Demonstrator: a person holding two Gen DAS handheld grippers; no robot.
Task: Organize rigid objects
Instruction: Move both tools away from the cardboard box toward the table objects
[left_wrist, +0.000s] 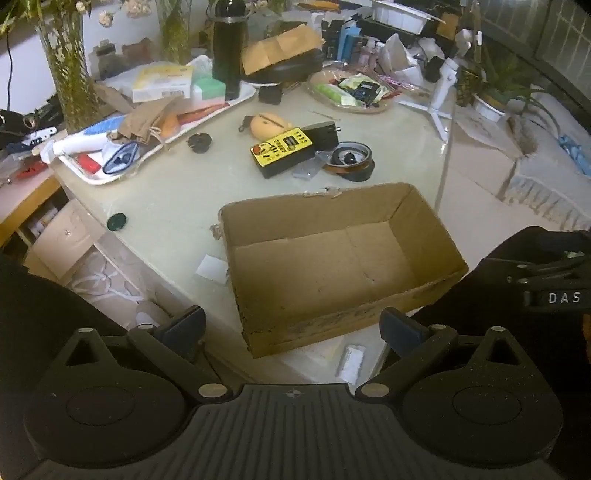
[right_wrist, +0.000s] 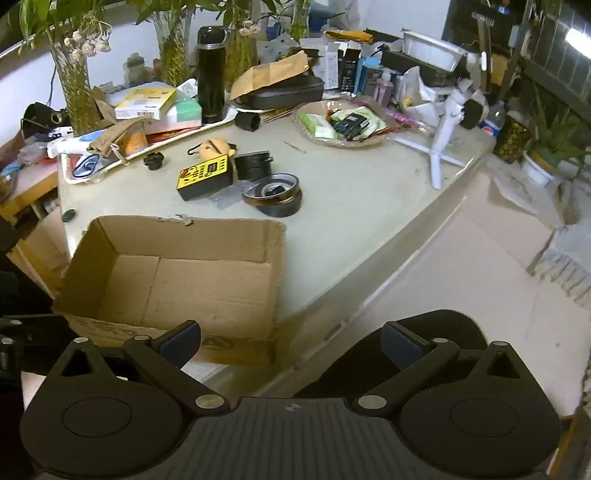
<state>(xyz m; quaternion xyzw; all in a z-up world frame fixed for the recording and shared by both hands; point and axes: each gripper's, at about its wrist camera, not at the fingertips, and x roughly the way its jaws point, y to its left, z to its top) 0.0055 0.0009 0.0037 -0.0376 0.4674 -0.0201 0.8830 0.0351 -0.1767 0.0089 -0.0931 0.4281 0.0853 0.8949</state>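
An empty open cardboard box (left_wrist: 325, 266) (right_wrist: 177, 280) sits at the near edge of the table. Behind it lie a yellow-faced black device (left_wrist: 282, 151) (right_wrist: 205, 177), stacked tape rolls (left_wrist: 351, 158) (right_wrist: 275, 194), a small black box (left_wrist: 321, 134) (right_wrist: 253, 164), a tan rounded object (left_wrist: 266, 123) (right_wrist: 216, 147) and a black knob (left_wrist: 199, 142) (right_wrist: 153, 160). My left gripper (left_wrist: 293, 330) hangs open before the box's near wall. My right gripper (right_wrist: 291, 343) is open at the box's near right corner. Nothing is between either pair of fingers.
A cluttered white tray (left_wrist: 122, 173) and a tall black flask (left_wrist: 227, 51) stand at the back left. A bowl of packets (right_wrist: 340, 125) and a white tripod (right_wrist: 443, 136) are at the back right. A dark round cap (left_wrist: 117, 221) lies near the left table edge.
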